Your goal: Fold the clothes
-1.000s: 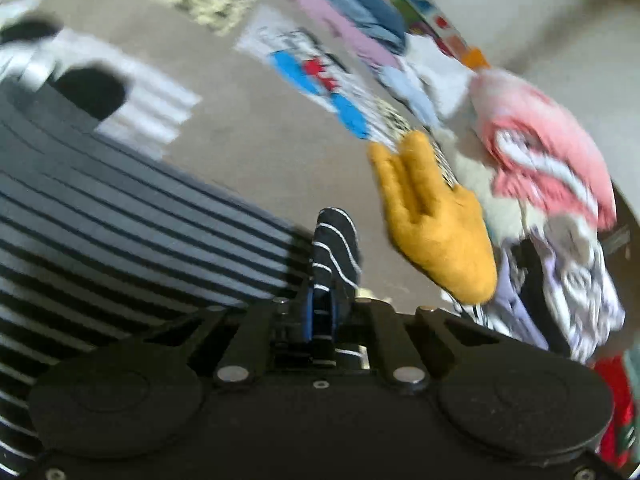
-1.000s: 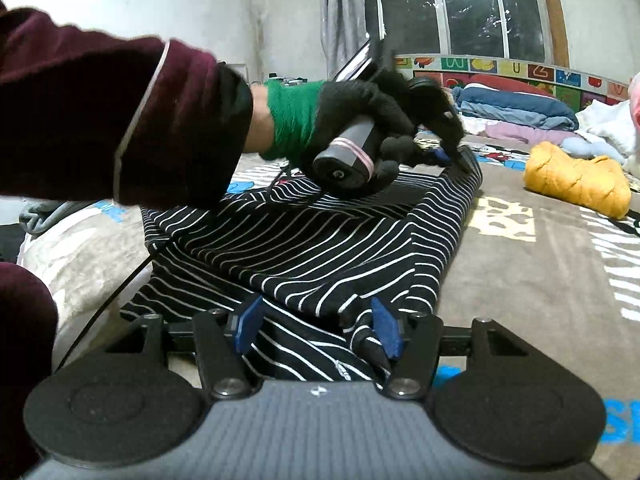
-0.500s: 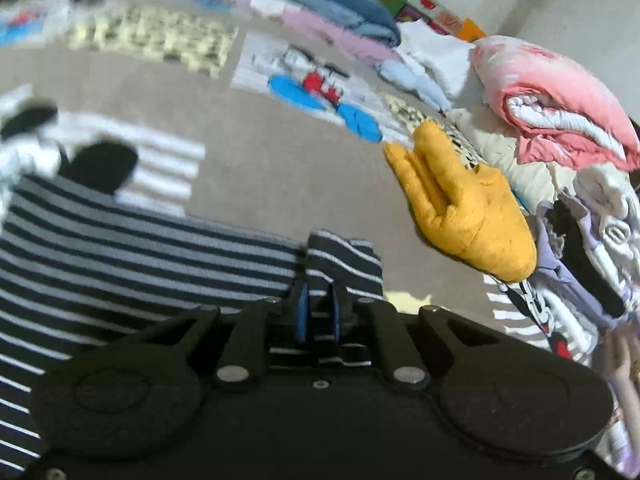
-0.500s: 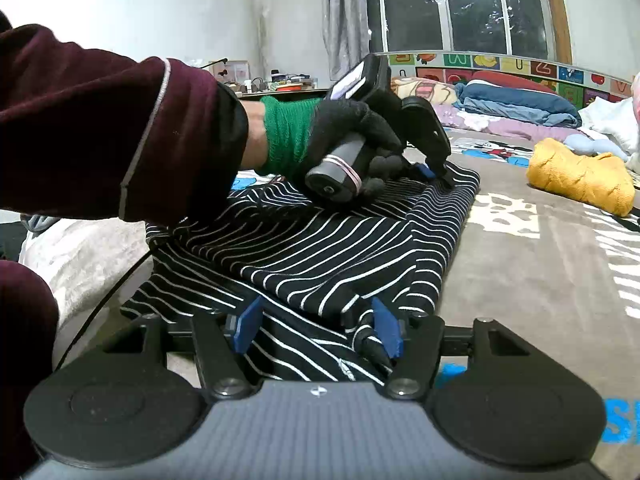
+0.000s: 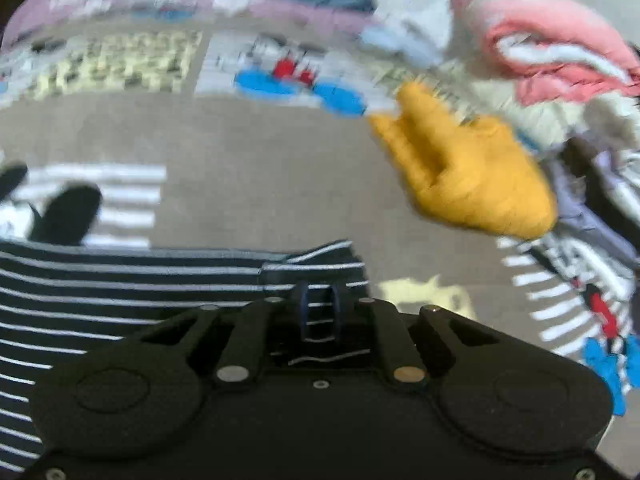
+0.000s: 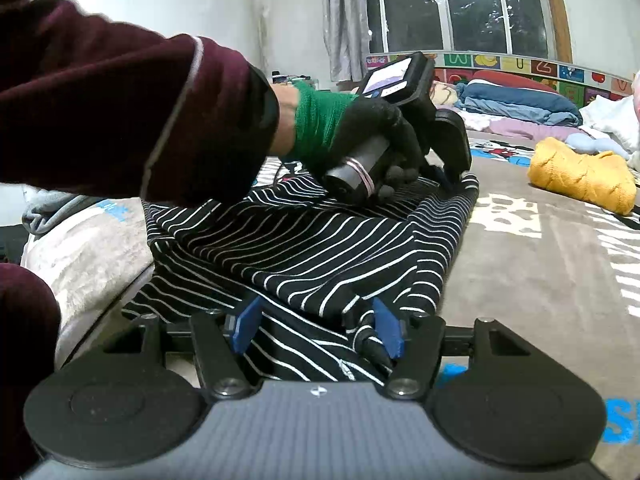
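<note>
A black garment with thin white stripes (image 6: 320, 248) lies folded over on the grey cartoon-print bedcover (image 6: 540, 280). My right gripper (image 6: 316, 328) sits low at its near edge, open, blue pads wide apart with a fold of the cloth lying between them. At the far corner, a gloved hand (image 6: 360, 136) holds my left gripper (image 6: 450, 176) down on the cloth. In the left wrist view the left gripper (image 5: 320, 316) is shut on the corner of the striped garment (image 5: 120, 288), which lies flat on the bed.
A yellow knitted garment (image 5: 472, 176) (image 6: 584, 176) lies to the right, beyond the striped one. Behind it are a pink blanket (image 5: 552, 60), a loose heap of clothes (image 5: 600, 200) and folded blue clothes (image 6: 516, 100). A maroon sleeve (image 6: 120, 112) crosses the left.
The left gripper has come down and levelled out, so the striped corner that stood up in its fingers now lies flat. The right gripper has stayed put, open.
</note>
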Available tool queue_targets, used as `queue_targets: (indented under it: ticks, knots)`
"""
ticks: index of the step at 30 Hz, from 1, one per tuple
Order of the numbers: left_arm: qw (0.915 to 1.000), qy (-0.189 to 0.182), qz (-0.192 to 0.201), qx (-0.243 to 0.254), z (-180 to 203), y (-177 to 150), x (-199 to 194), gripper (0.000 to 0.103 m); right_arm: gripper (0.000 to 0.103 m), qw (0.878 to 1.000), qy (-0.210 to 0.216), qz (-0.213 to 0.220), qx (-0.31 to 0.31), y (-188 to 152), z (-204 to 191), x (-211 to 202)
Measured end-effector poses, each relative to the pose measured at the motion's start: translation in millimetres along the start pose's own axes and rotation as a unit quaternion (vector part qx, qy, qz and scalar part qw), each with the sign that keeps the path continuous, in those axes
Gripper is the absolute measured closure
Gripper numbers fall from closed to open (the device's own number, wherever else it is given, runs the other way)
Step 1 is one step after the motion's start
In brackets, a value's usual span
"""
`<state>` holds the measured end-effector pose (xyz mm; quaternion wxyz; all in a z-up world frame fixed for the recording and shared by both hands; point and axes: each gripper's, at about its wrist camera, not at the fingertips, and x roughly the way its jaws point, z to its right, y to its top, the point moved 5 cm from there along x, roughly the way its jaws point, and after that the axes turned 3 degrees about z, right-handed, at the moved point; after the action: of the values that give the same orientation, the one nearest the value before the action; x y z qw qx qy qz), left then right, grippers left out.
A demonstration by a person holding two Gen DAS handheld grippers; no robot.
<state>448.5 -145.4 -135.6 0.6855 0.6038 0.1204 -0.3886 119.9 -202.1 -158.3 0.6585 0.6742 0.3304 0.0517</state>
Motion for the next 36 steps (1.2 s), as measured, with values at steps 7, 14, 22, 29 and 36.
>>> queue_targets:
  ticks: [7,14,22,29,36]
  knots:
    - [0.9981,-0.004,0.056,-0.024,-15.0,-48.4,-120.5,0.075,0.041,1.000,-0.004,0.014,-0.003,1.4,-1.4,-3.6]
    - [0.9816,-0.047,0.069,-0.172,-34.7,-142.4,-226.9,0.060,0.037,0.999,-0.025,0.036,-0.006,5.7,-3.5,-21.1]
    - [0.9627,-0.125,0.016,-0.240,-3.2,-207.5,-243.9,0.060,0.030,0.997,-0.056,0.038,-0.041,5.5,-13.3,-48.2]
    - [0.9308,-0.146,0.013,-0.335,-3.5,-219.0,-223.8,0.059,0.030,0.995,-0.062,0.010,-0.076,-5.4,-25.4,-39.8]
    - [0.9206,-0.105,0.044,-0.374,-15.1,-219.1,-231.9,0.059,0.030,0.994,-0.075,0.006,-0.077,-9.1,-23.2,-32.3]
